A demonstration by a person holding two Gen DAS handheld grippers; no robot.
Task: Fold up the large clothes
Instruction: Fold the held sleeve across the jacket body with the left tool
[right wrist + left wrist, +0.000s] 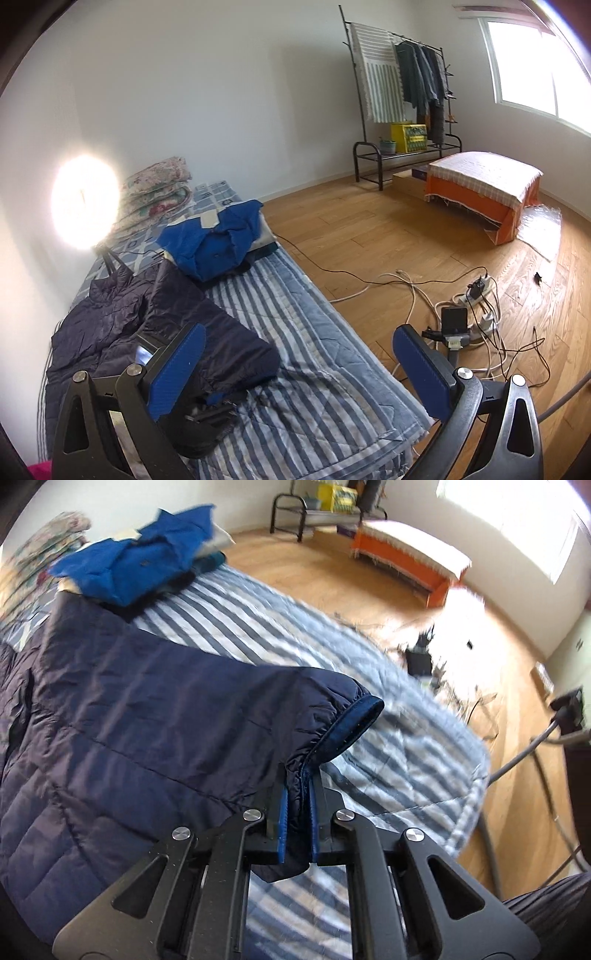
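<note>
Left tongs [295,812] pinch the jacket [129,709] cuff; right tongs [295,369] hover agape.

Left wrist view sits low and close over the striped bedspread [258,627], looking along the bed toward the blue garment pile [140,568] at upper left; navy puffer jacket [129,716] fills the left and centre of frame at very short range. Right wrist view is higher and further back, facing down the room toward the clothes rack [402,88] at upper right. Both share the bedspread [303,354], jacket [155,317], blue pile [214,240] and orange-covered bench [410,561] [484,188].
</note>
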